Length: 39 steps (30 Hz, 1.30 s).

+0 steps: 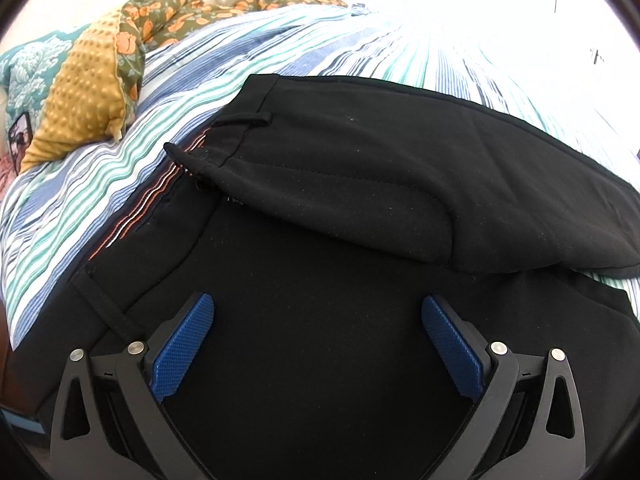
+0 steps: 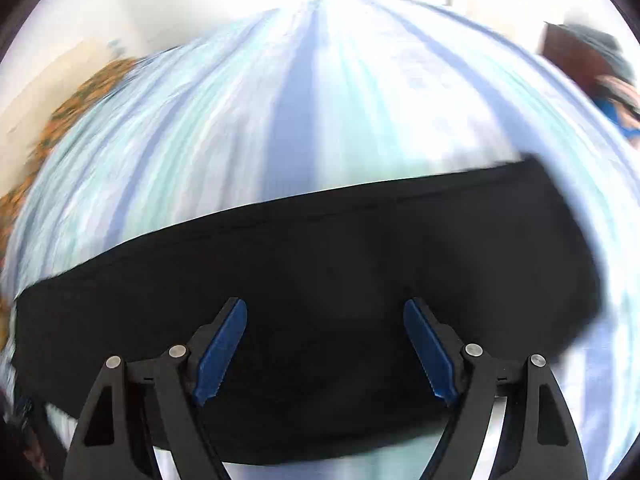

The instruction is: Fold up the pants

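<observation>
Your black pants (image 1: 360, 208) lay on the bed's striped cover (image 1: 120, 184), one part folded over the rest, waistband and belt loop (image 1: 240, 119) toward the pillows. Your left gripper (image 1: 318, 312) hovered over the lower layer, fingers (image 1: 184, 340) spread wide, nothing clamped. Your right gripper (image 2: 325, 316) sat over the dark fabric band too, fingers released, nothing pinched; that view was motion-blurred. Yellow dotted pillow (image 1: 80, 92) and floral blanket (image 1: 168, 16) sat at the bed's far left, clear of the pants.
</observation>
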Each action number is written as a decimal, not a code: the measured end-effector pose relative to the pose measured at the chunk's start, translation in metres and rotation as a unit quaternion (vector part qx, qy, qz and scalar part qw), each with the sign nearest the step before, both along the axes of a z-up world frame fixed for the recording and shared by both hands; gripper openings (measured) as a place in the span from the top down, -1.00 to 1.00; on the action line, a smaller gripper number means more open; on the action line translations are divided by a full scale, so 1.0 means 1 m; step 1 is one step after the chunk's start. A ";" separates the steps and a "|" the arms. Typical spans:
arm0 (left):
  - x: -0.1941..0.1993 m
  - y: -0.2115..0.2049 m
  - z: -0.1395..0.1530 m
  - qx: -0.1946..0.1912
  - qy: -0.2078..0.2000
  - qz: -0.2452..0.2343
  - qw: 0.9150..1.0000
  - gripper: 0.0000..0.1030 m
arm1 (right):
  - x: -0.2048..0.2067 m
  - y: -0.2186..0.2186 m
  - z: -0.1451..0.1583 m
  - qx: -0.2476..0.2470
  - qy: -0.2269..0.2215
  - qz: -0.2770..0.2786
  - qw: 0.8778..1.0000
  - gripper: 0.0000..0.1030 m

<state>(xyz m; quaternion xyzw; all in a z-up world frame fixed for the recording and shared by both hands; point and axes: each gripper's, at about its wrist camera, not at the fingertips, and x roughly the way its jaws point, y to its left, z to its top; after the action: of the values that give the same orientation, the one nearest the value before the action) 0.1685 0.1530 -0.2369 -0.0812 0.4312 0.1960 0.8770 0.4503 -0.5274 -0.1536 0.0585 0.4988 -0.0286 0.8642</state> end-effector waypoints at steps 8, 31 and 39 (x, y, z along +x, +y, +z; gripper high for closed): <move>0.003 -0.002 -0.001 0.011 0.006 0.001 1.000 -0.99 | 0.022 -0.109 0.030 0.001 0.000 -0.067 0.998 -0.57; 0.003 0.000 -0.003 0.011 0.001 0.000 1.000 -0.99 | -0.234 -0.025 0.105 0.003 -0.087 0.040 0.995 0.87; 0.004 0.001 -0.003 0.017 0.007 0.001 1.000 -0.99 | -0.329 -0.046 0.026 0.041 0.014 -0.090 0.995 0.15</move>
<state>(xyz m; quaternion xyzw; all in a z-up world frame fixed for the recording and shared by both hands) 0.1729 0.1537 -0.2397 -0.0653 0.4340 0.2042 0.8750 0.1217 -0.5732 -0.1272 0.1384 0.5041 -0.0870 0.8480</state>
